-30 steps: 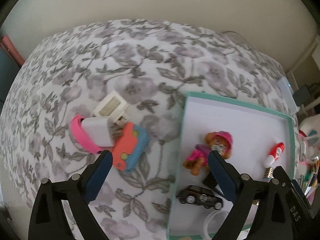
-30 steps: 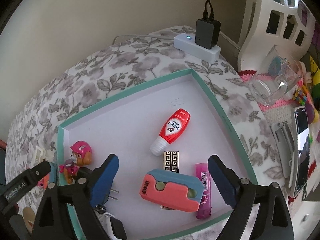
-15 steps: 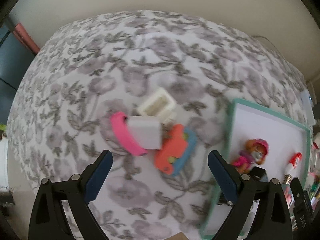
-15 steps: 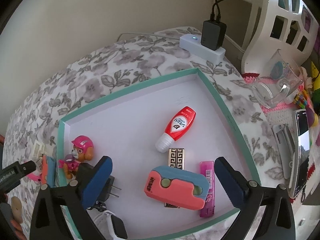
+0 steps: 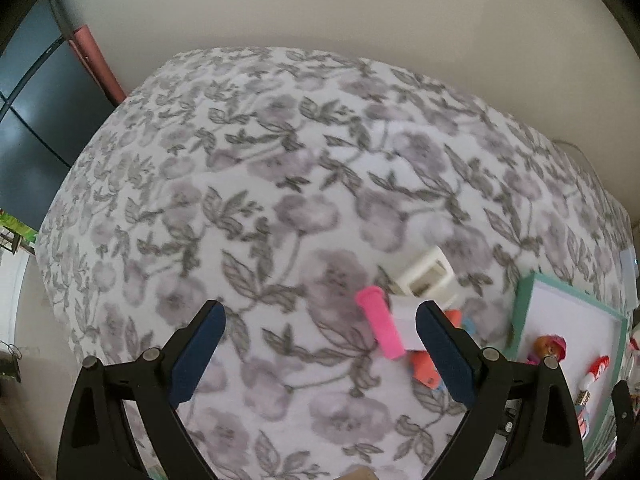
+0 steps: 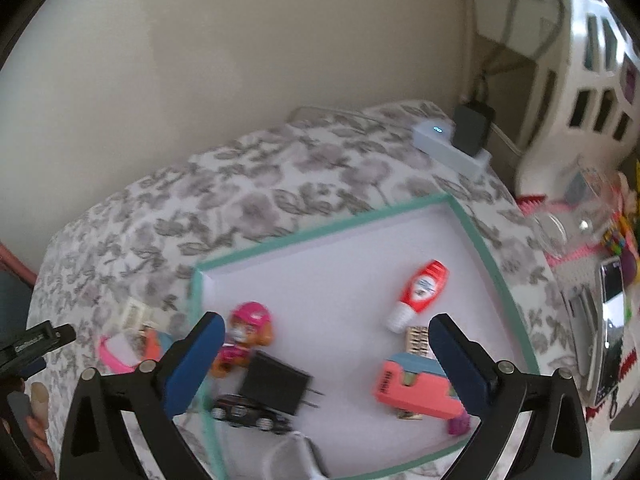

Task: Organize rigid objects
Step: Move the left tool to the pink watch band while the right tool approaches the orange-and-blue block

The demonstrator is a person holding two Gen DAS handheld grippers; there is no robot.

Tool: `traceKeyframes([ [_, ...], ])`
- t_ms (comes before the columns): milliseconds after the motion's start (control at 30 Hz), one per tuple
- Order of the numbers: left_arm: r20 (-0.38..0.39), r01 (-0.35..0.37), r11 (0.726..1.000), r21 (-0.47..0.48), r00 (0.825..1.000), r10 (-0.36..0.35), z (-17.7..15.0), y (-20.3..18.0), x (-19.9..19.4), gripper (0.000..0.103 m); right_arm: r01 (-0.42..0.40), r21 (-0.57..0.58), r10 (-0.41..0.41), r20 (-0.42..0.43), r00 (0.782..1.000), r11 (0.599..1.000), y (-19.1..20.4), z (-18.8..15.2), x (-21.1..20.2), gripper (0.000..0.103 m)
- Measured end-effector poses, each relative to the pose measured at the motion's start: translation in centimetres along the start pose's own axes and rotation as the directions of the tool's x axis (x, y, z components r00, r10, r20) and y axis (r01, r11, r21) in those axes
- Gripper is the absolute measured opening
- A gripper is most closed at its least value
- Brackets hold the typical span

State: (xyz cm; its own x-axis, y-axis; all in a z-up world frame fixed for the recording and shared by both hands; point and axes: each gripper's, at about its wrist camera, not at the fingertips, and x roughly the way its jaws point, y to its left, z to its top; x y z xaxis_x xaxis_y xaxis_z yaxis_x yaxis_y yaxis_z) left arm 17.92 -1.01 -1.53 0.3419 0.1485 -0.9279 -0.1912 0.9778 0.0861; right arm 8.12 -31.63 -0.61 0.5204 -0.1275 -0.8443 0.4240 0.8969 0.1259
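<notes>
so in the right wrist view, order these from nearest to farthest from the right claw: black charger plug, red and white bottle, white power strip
1. black charger plug, lying in the tray between the open right claw fingers, toward the left one.
2. red and white bottle, further up the tray, right of centre.
3. white power strip, outside the tray, at the far edge of the floral cloth by the wall.

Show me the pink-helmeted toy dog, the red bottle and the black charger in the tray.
toy dog (image 6: 245, 336), right wrist view, on its face.
red bottle (image 6: 423, 287), right wrist view, on its label.
black charger (image 6: 275, 383), right wrist view, on its body.
</notes>
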Motion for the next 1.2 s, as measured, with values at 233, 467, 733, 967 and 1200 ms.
traceKeyframes([
  [233,0.006,-0.012,0.998,-0.054,1.000,0.012,1.2,2.7,0.5,0.096,-0.041,-0.091,0.040,-0.014,0.999,0.995,5.1,0.1,0.5,0.103],
  [467,-0.024,-0.008,0.995,-0.098,1.000,0.005,1.5,4.6,2.0,0.096,-0.092,-0.156,0.086,-0.043,0.995,0.983,10.3,0.1,1.7,0.103],
  [733,-0.083,0.032,0.993,-0.114,0.996,-0.042,1.4,4.8,3.9,0.096,-0.142,-0.226,0.120,-0.111,0.987,0.964,15.8,-0.9,4.4,0.103],
  [967,-0.130,0.062,0.993,-0.102,0.989,-0.075,1.1,3.7,5.1,0.096,-0.153,-0.260,0.113,-0.162,0.980,0.953,17.3,-2.4,6.5,0.096],
  [1200,-0.187,0.124,0.985,-0.123,0.972,-0.146,0.7,2.6,6.1,0.096,-0.151,-0.288,0.096,-0.195,0.976,0.946,17.9,-3.3,7.3,0.088],
])
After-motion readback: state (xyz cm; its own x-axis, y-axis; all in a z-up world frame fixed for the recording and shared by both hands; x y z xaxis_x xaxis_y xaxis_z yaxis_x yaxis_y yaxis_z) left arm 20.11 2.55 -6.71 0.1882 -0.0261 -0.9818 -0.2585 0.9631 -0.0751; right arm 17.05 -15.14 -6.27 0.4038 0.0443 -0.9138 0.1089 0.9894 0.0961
